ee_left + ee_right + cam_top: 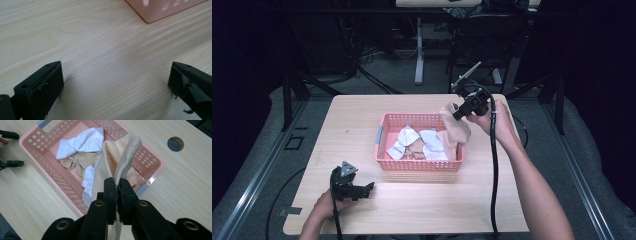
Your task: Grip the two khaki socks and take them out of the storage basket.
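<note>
A pink perforated basket (419,165) stands in the middle of the wooden table, with white and beige socks (427,142) lying inside. My right gripper (457,114) is shut on a beige sock (456,127) and holds it up over the basket's right end, so the sock hangs down toward the basket. In the right gripper view the jaws pinch the beige sock (117,165) at its cuff edge, above the basket (50,167). My left gripper (367,189) rests near the table's front left, open with nothing between its fingers (45,85).
A corner of the pink basket (160,10) lies ahead of the left gripper. A round cable hole (175,144) sits in the tabletop past the basket. Chairs and desk legs (419,50) stand behind the table.
</note>
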The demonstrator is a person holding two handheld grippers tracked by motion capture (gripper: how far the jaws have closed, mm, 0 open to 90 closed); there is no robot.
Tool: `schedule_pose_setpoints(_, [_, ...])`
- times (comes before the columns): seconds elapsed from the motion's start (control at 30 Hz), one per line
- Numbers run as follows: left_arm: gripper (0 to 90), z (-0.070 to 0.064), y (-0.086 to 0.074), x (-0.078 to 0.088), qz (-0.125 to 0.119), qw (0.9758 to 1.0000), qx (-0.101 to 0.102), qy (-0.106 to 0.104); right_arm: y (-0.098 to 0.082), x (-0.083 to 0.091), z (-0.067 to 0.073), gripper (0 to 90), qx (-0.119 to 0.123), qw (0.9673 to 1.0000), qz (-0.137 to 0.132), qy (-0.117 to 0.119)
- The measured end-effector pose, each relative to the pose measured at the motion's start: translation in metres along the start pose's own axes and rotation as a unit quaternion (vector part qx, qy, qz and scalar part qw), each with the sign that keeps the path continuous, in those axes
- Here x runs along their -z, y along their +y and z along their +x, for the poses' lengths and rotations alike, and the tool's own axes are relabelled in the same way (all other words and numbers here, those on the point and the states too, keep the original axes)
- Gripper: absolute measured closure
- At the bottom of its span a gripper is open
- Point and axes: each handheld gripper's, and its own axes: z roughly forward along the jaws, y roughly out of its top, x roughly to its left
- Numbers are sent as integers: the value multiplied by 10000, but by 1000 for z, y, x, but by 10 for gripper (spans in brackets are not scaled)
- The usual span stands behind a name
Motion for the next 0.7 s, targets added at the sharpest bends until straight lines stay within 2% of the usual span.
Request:
schedule_pose_setpoints(0.33, [2,0,0,0,0,10000,0,2,-18,17,-11,861,-124,9999,-36,-113])
schedule_pose_setpoints(0.7, [2,0,0,0,0,10000,0,0,-36,22,-28,860,-320,9993,-68,-153])
